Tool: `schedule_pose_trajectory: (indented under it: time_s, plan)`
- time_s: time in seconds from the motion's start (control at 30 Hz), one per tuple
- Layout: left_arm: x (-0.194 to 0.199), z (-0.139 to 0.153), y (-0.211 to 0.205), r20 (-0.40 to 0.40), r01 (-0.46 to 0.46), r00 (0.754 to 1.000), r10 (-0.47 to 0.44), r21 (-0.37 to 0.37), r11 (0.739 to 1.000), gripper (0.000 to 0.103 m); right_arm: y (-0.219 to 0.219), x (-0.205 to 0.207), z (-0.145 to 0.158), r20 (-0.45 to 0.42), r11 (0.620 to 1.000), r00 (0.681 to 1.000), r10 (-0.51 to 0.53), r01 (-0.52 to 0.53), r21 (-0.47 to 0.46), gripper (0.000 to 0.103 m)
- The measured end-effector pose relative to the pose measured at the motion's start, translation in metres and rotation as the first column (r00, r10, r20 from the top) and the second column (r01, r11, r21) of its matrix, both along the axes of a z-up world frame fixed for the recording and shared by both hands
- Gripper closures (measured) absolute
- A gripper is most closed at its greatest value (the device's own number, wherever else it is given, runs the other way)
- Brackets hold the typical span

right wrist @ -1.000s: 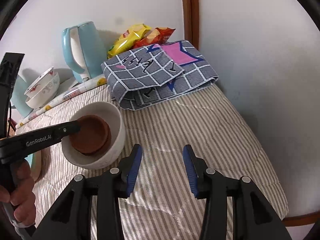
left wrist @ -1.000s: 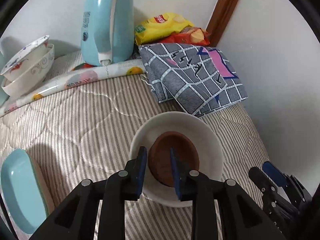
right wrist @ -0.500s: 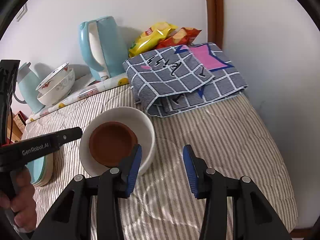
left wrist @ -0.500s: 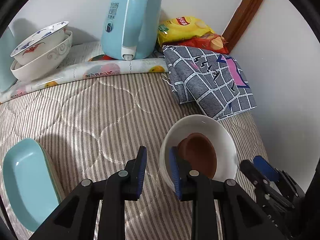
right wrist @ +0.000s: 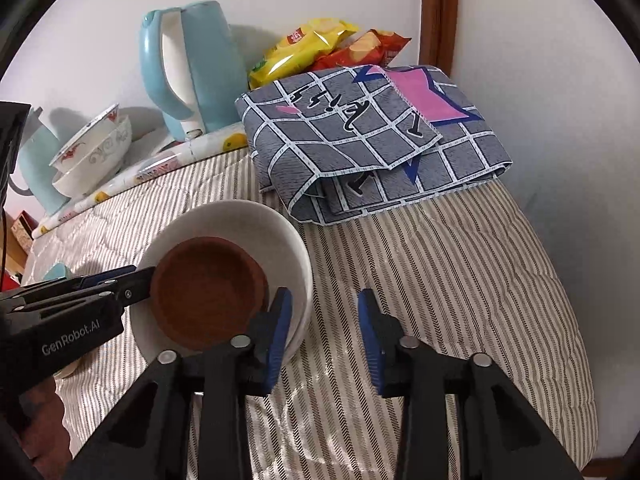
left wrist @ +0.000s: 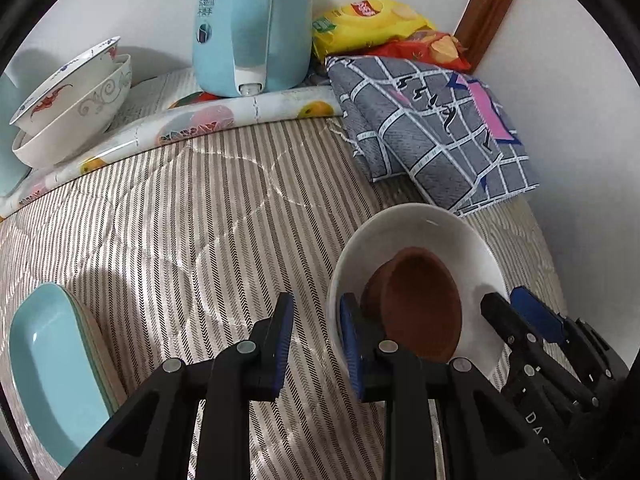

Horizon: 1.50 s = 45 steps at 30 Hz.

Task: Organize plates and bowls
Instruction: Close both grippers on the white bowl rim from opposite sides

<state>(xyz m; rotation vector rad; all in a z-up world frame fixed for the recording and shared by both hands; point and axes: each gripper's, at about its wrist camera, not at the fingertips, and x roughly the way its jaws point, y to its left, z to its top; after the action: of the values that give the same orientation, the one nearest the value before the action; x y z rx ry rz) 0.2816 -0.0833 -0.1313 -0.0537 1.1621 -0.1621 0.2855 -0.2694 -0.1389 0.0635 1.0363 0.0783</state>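
Striped bedding (left wrist: 192,216) fills both views, white wall behind. At about four o'clock in the left wrist view sits a white bowl (left wrist: 404,232) with a brown bowl (left wrist: 420,300) inside it. Both left gripper (left wrist: 316,340) jaws stand apart, its right jaw over the white bowl's near rim; whether it presses I cannot tell. Around the white bowl's right wall, the right gripper (right wrist: 324,336) jaws have just been closing but still gape. Two patterned bowls (left wrist: 76,100) are stacked at ten o'clock, beside a blue kettle (left wrist: 252,24).
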Motion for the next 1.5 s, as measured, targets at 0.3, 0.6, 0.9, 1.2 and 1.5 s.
schedule_pose_trajectory:
  time_s: [0.3, 0.6, 0.9, 1.2, 1.5]
  plan:
    - [0.004, -0.007, -0.003, -0.015, 0.006, 1.0, -0.006, 0.002, 1.0, 0.08, 0.004, 0.009, -0.011, -0.035, 1.0, 0.999, 0.006, -0.006, -0.011, 0.07]
    - [0.008, -0.015, -0.002, -0.024, 0.001, 1.0, -0.001, 0.022, 1.0, 0.073, 0.002, 0.016, -0.019, -0.059, 1.0, 0.998, -0.004, 0.003, -0.017, 0.061]
    - [0.01, -0.019, 0.0, -0.022, 0.002, 1.0, -0.002, -0.001, 1.0, 0.071, -0.003, 0.018, -0.023, -0.071, 1.0, 0.997, -0.017, 0.018, 0.025, 0.056]
    - [0.009, -0.02, 0.003, -0.004, -0.011, 1.0, 0.011, -0.029, 1.0, 0.07, -0.007, 0.015, -0.024, -0.053, 0.998, 0.998, -0.034, 0.037, 0.057, 0.056]
    - [0.005, -0.019, 0.002, 0.035, -0.014, 0.999, 0.015, -0.025, 1.0, 0.07, -0.012, 0.018, -0.028, -0.079, 0.991, 0.996, -0.05, 0.058, 0.116, 0.054]
